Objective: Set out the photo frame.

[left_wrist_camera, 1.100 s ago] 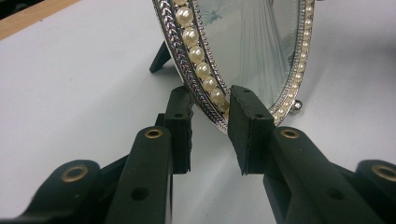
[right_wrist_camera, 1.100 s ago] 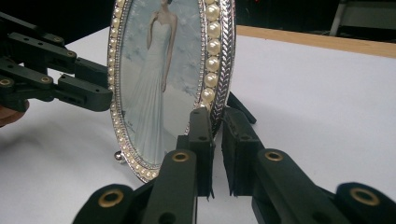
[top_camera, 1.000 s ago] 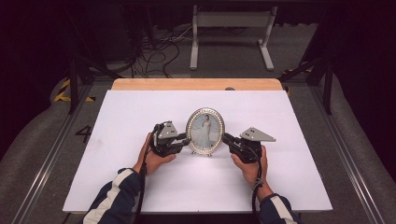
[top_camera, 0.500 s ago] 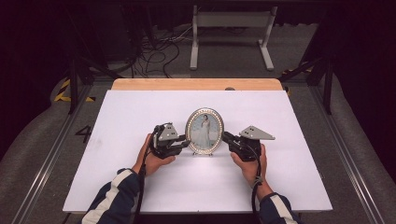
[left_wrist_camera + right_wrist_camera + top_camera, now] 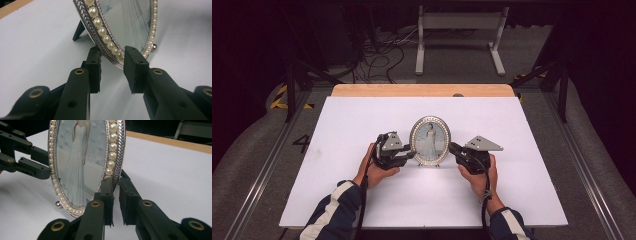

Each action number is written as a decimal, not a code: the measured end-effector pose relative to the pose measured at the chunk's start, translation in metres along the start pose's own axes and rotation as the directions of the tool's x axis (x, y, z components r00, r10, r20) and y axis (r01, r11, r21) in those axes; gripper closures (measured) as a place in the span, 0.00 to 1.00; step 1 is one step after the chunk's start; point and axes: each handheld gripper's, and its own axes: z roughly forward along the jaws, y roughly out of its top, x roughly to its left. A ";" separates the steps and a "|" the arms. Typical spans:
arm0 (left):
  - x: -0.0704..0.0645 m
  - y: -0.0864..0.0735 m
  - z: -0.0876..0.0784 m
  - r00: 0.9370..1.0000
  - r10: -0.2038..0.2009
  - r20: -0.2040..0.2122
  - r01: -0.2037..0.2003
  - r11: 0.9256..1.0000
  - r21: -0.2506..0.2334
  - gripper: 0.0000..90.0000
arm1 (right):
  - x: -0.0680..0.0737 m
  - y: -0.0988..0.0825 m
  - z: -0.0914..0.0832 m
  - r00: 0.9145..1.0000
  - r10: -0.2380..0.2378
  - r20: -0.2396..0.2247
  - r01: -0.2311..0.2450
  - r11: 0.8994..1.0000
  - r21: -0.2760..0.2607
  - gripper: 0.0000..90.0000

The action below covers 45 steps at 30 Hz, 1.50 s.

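Near edge of table (image 5: 362, 205): two forearms in dark sleeves w/ white stripes come in from the bottom, one hand-held gripper each.

Left hand-held gripper (image 5: 409, 155), left hand (image 5: 374, 171) wrapped round the body. In left gripper view its jaws are spread either side of the frame's lower rim, one pad in front of the glass, one behind. Gap visible both sides, not clamped. Left gripper (image 5: 112, 67) sits low on the rim.

Right hand-held gripper (image 5: 453, 148), right hand (image 5: 479, 175) under it, grey three-cornered plate on top. In right gripper view (image 5: 115, 195) the jaws are nearly together, straddling the rim edge on that side. Looks like it's pinching the rim, but contact point is partly hidden behind the pads, so can't tell for sure.

Oval photo frame (image 5: 430, 141) stands upright mid-table btw the two grippers, silver braided rim w/ pearl beads, pic of a figure in a long white dress. Rear strut leg (image 5: 78, 30) props it, small ball foot (image 5: 154, 47) on the white surface.

Farther back: wood strip (image 5: 422, 90) along the table's far edge, then cables (image 5: 382, 55) on the floor and a white metal stand (image 5: 460, 35).
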 end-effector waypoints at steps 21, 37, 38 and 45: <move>-0.002 0.002 -0.009 0.999 0.051 -0.019 -0.051 0.999 -0.006 0.66 | 0.000 -0.001 0.001 0.996 -0.088 -0.005 0.088 0.993 0.073 0.80; -0.004 0.001 -0.016 0.995 0.072 -0.065 -0.072 0.997 0.008 0.47 | 0.002 -0.001 0.004 0.990 -0.137 0.012 0.134 0.982 0.131 0.52; -0.004 0.001 -0.016 0.995 0.072 -0.065 -0.072 0.997 0.008 0.43 | 0.002 -0.001 0.004 0.990 -0.137 0.012 0.134 0.982 0.131 0.52; -0.005 -0.001 -0.018 0.994 0.067 -0.090 -0.066 0.998 0.007 0.31 | 0.002 -0.001 0.003 0.988 -0.150 0.038 0.142 0.978 0.152 0.34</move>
